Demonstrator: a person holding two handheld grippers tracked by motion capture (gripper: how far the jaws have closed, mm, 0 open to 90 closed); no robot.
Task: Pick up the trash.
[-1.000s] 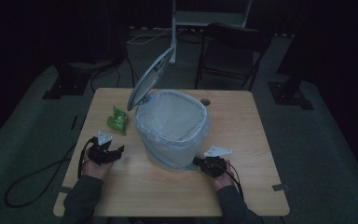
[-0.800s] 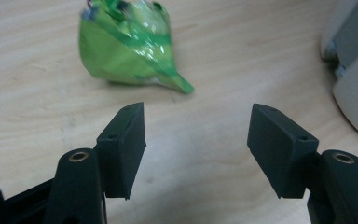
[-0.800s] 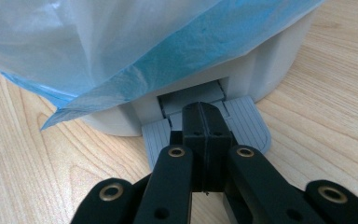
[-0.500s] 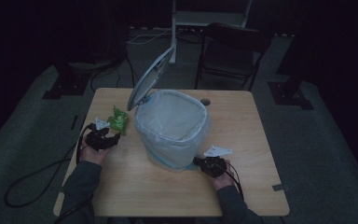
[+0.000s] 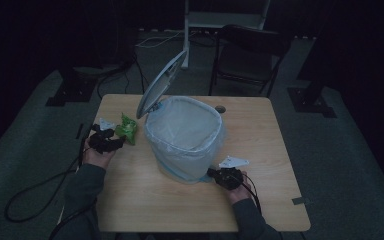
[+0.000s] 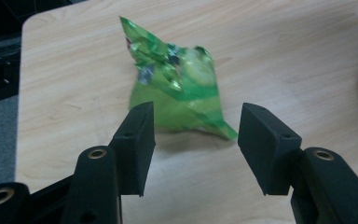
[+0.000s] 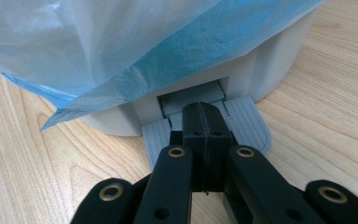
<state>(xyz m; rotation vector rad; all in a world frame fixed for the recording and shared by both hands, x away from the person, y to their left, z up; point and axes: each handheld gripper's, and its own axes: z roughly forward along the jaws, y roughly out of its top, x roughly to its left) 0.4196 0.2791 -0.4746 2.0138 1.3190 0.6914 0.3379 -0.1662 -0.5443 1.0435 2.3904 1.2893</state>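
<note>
Left hand-held gripper [image 6: 193,135] released, jaws flanking green wrapper [image 6: 179,91]; right hand-held gripper [image 7: 203,122] clenched atop bin pedal [image 7: 247,122]

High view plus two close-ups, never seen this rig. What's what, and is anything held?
A person sits at a wooden table with a handheld two-jaw gripper in each hand. The high view looks down from above; each close-up rides on one gripper.

The left gripper is open, with a crumpled green snack wrapper lying just ahead of its jaws, not gripped. The right gripper is shut, resting on the grey foot pedal of a lined pedal bin, whose lid stands up. Nothing is held.
</note>
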